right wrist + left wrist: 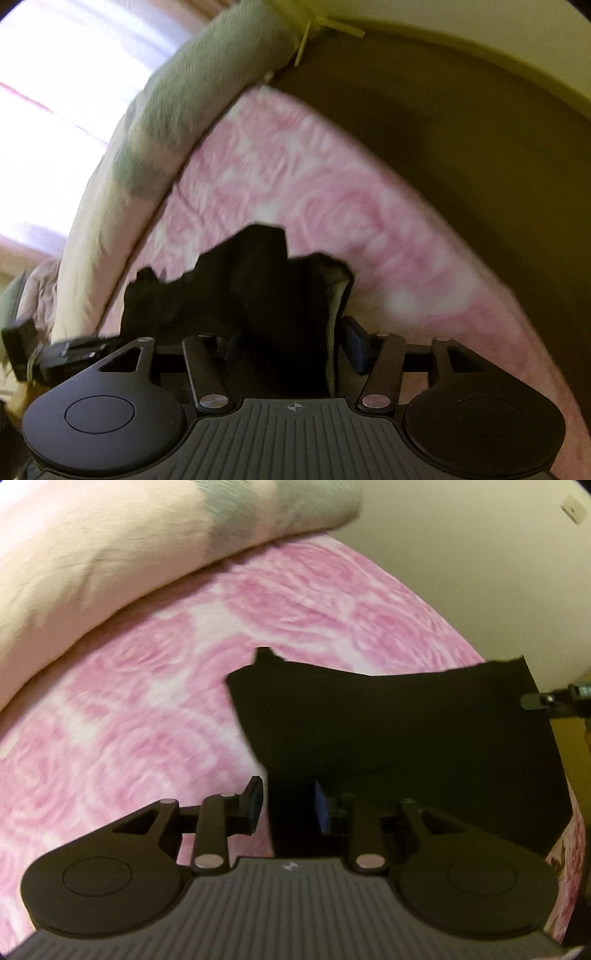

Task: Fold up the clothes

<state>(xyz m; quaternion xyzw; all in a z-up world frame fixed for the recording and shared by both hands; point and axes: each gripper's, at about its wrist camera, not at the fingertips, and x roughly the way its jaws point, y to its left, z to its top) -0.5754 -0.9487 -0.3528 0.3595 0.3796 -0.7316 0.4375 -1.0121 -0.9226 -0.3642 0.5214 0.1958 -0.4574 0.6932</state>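
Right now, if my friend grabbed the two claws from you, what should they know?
Left claw: closed on one edge of the black garment.
Right claw: closed on a bunched part of the same garment.
The garment is stretched between both claws, lifted above the pink rose bedspread. A rolled blanket lies along the far side of the bed.
Done: picked up and spread out.
Left: probably lay it flat, fold it, set it down neatly.
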